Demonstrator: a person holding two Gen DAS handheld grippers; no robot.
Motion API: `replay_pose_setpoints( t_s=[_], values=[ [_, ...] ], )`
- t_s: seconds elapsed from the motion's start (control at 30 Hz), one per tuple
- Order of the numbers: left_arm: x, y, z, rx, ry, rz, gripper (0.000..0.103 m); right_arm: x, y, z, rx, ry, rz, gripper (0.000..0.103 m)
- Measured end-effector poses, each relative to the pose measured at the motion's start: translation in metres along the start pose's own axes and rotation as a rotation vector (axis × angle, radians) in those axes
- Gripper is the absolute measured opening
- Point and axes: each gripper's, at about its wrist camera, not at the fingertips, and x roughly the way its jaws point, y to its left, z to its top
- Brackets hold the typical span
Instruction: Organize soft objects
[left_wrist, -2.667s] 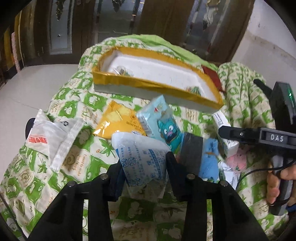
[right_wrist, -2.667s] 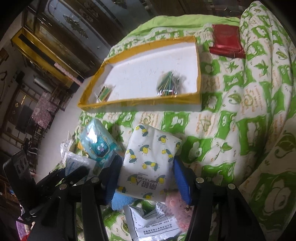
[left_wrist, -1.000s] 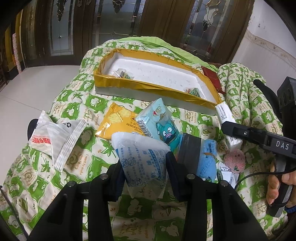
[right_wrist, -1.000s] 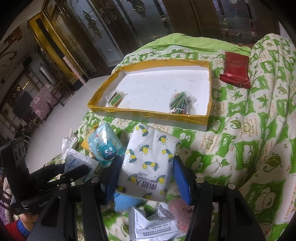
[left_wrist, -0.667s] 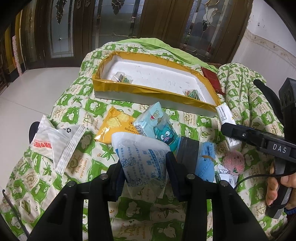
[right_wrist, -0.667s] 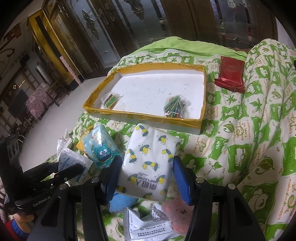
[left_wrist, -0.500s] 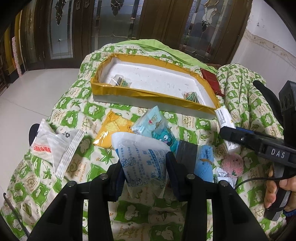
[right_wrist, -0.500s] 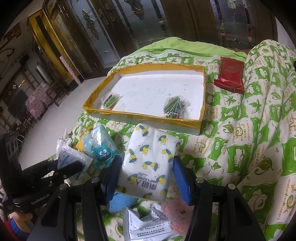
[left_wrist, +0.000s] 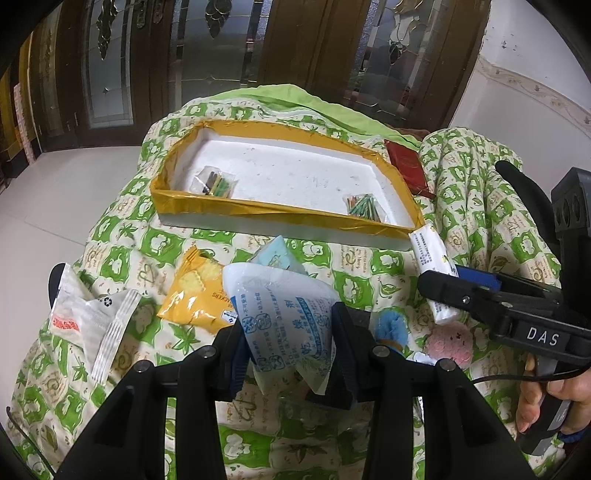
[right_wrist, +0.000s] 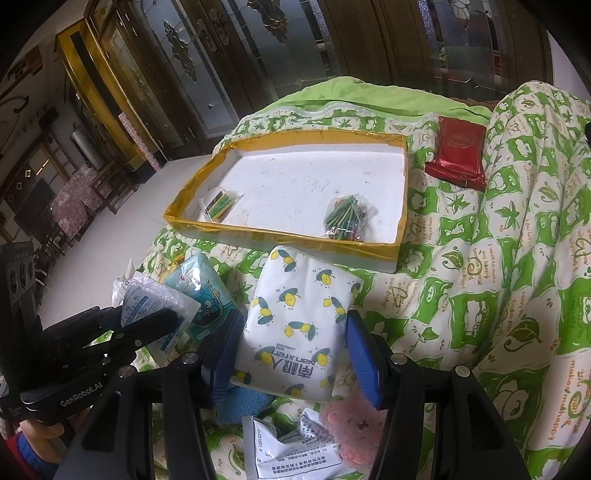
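My left gripper is shut on a white sachet with blue print, held above the green patterned quilt. My right gripper is shut on a white tissue pack with lemon print; it shows edge-on in the left wrist view. A white foam tray with a yellow taped rim lies ahead of both, also in the right wrist view. It holds two small bags of coloured sticks.
On the quilt lie a yellow cracker bag, a light blue cartoon packet, a white packet with red print, a blue cloth, a pink plush, a printed pouch and a red packet. Floor drops off left.
Both grippers have risen and drawn back slightly with their packs still held, so the tray's inside shows more fully. The left gripper's sachet now covers more of the blue cartoon packet.
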Motion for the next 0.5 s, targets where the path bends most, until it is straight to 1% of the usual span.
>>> replay_pose_setpoints(
  t_s=[0.5],
  values=[
    [0.0019,0.0023,0.0051,0.006,-0.001,0.006,0.041,-0.0072,-0.0018,0.0069,-0.005,-0.034,-0.017,0.060]
  ],
)
